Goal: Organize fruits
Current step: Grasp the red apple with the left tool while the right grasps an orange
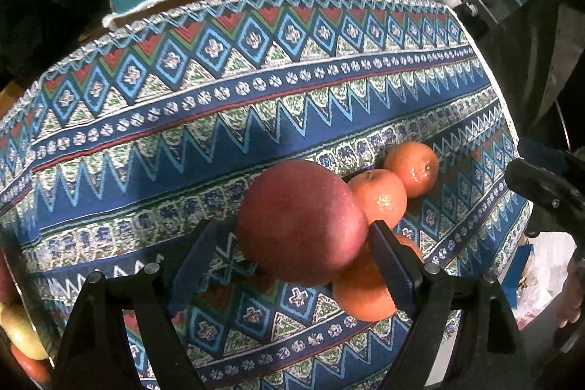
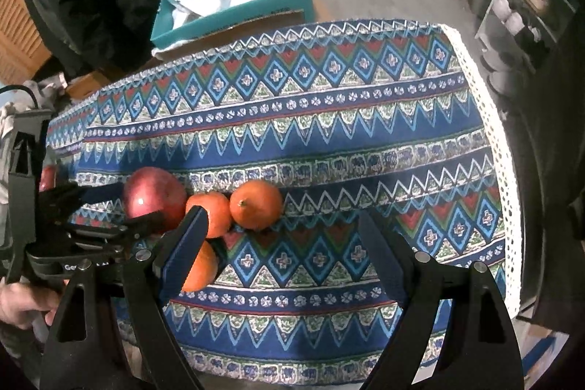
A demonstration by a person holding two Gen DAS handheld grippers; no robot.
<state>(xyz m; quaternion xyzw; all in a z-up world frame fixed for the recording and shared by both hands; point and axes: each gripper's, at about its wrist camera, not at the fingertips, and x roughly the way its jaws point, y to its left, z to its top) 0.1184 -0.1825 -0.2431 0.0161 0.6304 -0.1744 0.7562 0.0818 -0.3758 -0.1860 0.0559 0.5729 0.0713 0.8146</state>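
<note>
Patterned tablecloth (image 1: 256, 119) fills both views; your left gripper (image 1: 292, 243) straddles the red apple (image 1: 301, 222), though contact is unclear. Only your right view shows the spread, empty right gripper (image 2: 281, 233).

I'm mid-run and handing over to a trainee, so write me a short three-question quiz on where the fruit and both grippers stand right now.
1. True or false: the right gripper is shut on an orange.
2. How many oranges lie on the patterned tablecloth?
3. Which fruit sits between the fingers of the left gripper? A) the red apple B) the far orange C) nothing

Key:
1. False: its fingers stand wide apart and hold nothing.
2. Three: the far orange, the middle orange and the near orange, clustered beside the apple.
3. A, though whether the fingers actually press on it cannot be told.
</note>
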